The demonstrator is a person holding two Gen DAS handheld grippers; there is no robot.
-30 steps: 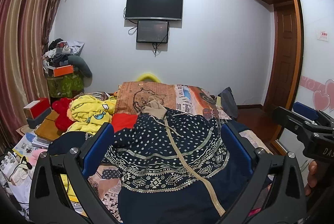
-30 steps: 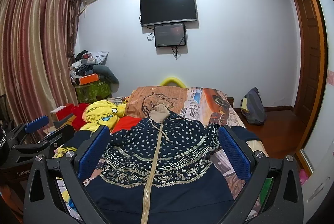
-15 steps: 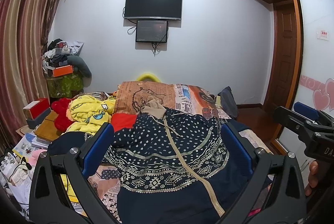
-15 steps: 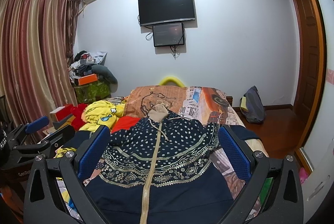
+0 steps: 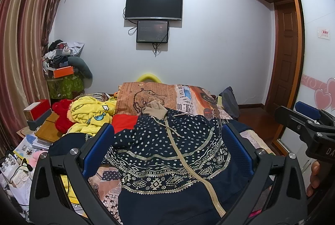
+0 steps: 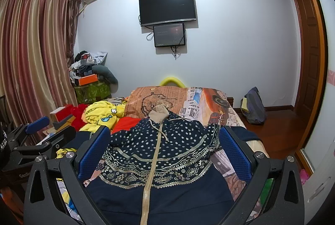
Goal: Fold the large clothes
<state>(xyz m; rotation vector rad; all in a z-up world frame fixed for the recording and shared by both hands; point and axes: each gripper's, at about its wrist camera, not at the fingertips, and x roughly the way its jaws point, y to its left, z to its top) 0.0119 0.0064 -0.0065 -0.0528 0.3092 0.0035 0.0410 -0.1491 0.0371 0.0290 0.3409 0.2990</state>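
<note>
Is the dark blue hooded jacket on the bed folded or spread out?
Spread out: the jacket lies flat, zipper straight.

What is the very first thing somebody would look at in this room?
Probably the big dark blue hoodie with white dots and zigzag bands, spread flat on the bed right between the open blue tongs. Next comes the bright yellow cartoon blanket heaped on the bed's left side beside something fuzzy and red. High on the far wall hangs a black TV.
</note>
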